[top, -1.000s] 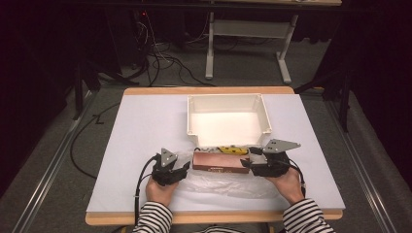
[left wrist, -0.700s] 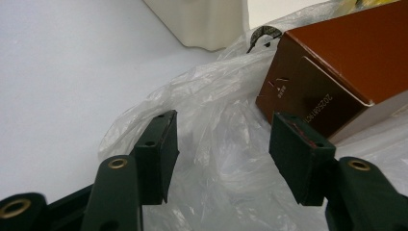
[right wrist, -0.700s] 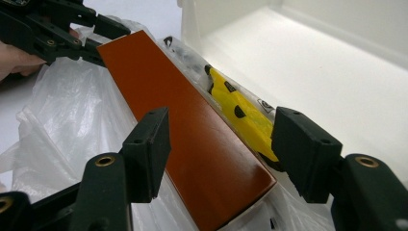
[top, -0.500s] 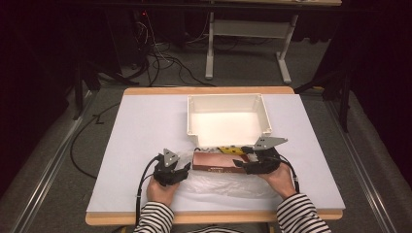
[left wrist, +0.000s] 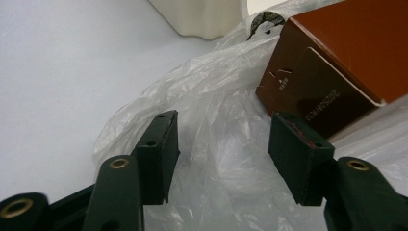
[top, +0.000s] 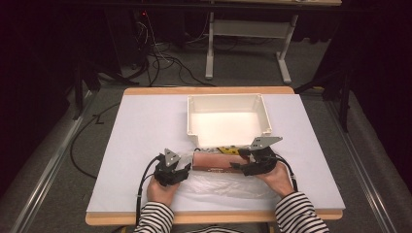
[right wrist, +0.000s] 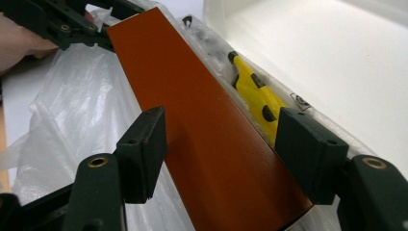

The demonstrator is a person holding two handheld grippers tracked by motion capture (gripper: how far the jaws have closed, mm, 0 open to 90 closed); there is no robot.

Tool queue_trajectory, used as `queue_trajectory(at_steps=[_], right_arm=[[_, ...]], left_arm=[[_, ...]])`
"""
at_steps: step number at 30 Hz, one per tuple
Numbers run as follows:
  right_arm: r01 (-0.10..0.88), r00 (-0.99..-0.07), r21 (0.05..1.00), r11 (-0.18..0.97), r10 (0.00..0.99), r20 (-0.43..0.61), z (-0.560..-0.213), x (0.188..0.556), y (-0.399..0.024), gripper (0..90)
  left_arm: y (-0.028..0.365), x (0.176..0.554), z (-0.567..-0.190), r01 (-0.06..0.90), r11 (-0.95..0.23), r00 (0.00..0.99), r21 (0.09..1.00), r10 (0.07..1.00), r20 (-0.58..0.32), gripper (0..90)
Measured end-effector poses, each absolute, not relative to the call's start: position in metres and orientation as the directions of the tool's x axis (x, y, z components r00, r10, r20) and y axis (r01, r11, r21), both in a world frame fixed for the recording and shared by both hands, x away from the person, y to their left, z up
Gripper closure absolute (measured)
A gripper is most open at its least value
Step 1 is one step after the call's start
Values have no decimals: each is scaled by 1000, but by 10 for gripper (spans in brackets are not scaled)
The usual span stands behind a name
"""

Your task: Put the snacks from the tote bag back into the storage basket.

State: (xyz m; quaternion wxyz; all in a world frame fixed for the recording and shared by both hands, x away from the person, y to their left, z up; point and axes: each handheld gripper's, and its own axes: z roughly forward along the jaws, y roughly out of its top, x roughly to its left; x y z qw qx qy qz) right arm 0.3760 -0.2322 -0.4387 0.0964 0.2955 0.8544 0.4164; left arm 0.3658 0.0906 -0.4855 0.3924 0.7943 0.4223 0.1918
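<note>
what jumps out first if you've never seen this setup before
A long brown box lies on a crumpled clear plastic bag at the near middle of the table, with a yellow and black item tucked along its far side. A hand-held gripper sits at each end: the left hand-held gripper over the bag, the right hand-held gripper straddling the box, its jaws having just been opening. Behind stands an empty white bin.

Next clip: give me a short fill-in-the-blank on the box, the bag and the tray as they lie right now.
1. The long box is coloured ____.
2. The box lies on a crumpled clear ____ bag.
3. The white tray behind the box is ____ inside.
4. The right gripper has its jaws on either side of the ____.

Missing words: brown; plastic; empty; box
</note>
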Motion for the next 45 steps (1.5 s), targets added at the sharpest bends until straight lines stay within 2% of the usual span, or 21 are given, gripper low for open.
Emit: queue_trajectory(at_steps=[7,12,22,32,45], right_arm=[[423,-823,754,503,562,87,-439,372,-231,318],[395,-833,737,548,552,36,-445,366,-228,290],[388,-844,737,553,535,42,-446,355,-237,385],[397,-844,715,575,535,38,-450,355,-231,374],[360,-864,704,612,503,5,-446,346,-227,427]], left_arm=[[91,366,-486,523,-335,570,784,821,-30,445],[91,366,-485,518,-339,572,785,820,-23,445],[91,366,-486,520,-335,570,786,821,-27,445],[91,366,-486,524,-336,572,783,820,-30,444],[91,366,-486,525,-337,572,782,820,-31,440]])
